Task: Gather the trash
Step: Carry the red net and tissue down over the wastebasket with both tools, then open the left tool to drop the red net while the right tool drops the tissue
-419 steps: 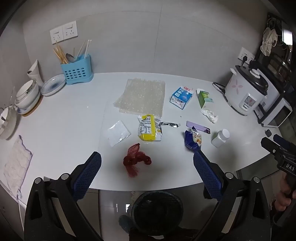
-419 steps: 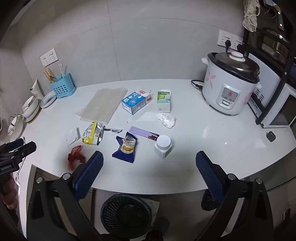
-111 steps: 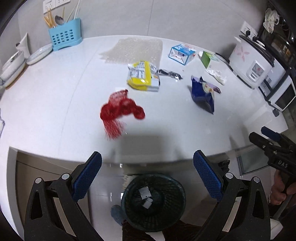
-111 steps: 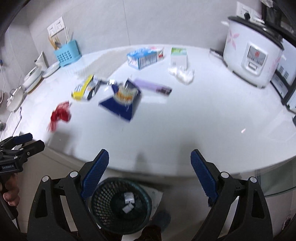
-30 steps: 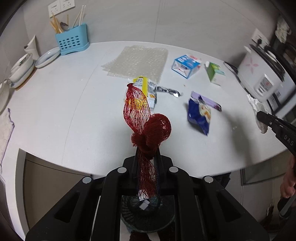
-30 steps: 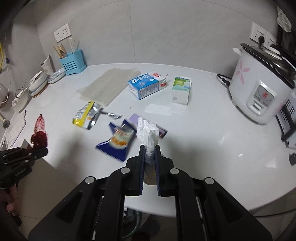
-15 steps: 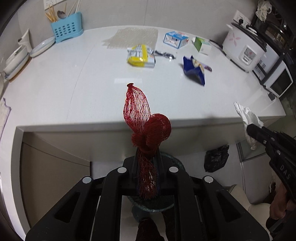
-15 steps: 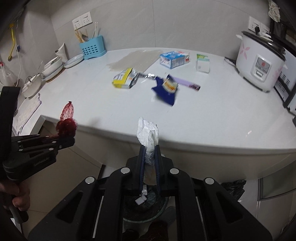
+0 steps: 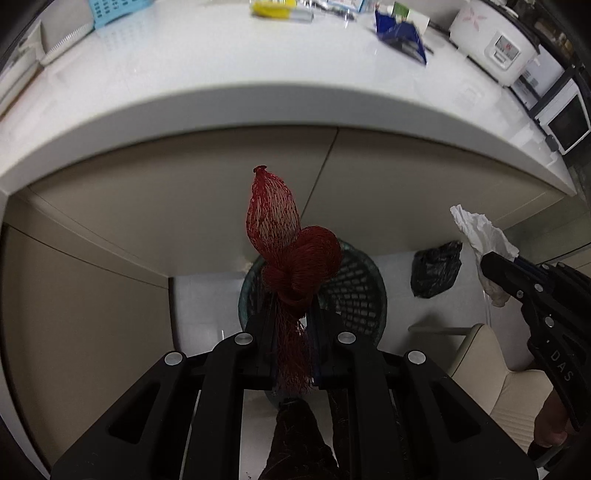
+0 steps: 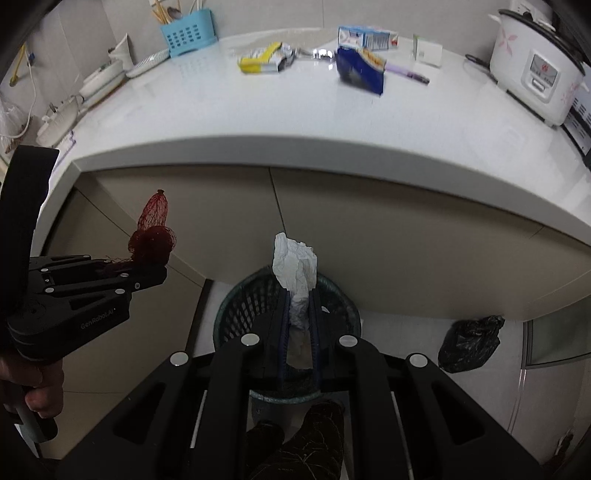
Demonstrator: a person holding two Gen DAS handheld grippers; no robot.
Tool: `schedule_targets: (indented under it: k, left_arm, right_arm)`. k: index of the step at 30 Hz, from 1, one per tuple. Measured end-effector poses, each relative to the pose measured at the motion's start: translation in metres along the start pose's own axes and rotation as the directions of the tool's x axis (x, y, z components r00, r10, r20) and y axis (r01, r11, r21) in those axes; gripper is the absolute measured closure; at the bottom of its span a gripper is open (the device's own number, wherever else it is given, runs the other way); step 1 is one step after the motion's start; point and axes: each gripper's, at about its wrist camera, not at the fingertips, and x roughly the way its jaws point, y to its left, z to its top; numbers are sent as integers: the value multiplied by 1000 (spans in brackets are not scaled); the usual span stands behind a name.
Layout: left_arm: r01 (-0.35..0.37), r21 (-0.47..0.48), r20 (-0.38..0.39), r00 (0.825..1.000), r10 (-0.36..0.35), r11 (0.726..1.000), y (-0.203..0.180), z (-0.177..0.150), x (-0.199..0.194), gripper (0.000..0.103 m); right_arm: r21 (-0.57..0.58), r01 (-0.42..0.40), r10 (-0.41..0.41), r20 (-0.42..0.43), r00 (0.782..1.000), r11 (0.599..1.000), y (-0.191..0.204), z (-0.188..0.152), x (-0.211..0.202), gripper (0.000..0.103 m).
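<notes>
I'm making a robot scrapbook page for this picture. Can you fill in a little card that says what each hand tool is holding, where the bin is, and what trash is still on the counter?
left gripper: shut on red mesh bag
right gripper: shut on crumpled white tissue
trash basket: dark mesh, on the floor below the counter edge, just beyond both grippers
position: both pieces held near or over the basket, not dropped yet
still on white counter: yellow snack wrapper, blue snack bag, blue-and-white carton, small green-and-white box
also on the floor: black plastic bag

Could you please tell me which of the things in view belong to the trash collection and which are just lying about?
Job: red mesh bag, crumpled tissue, mesh bin, blue snack bag, yellow wrapper.

Lying about: rice cooker, blue utensil holder, black bag.
</notes>
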Motion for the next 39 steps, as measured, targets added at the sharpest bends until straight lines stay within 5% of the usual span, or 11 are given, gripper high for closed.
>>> schedule_targets:
  k: [17, 39]
  left_arm:
    - [68, -7, -185, 980, -68, 998, 2, -19, 99, 92]
    - [105, 10, -201, 974, -100, 994, -21, -24, 114, 72]
  right_arm:
    - [36, 39, -33, -150, 988, 999, -15, -33, 60, 94]
    - [44, 35, -27, -175, 984, 998, -18, -36, 56, 94]
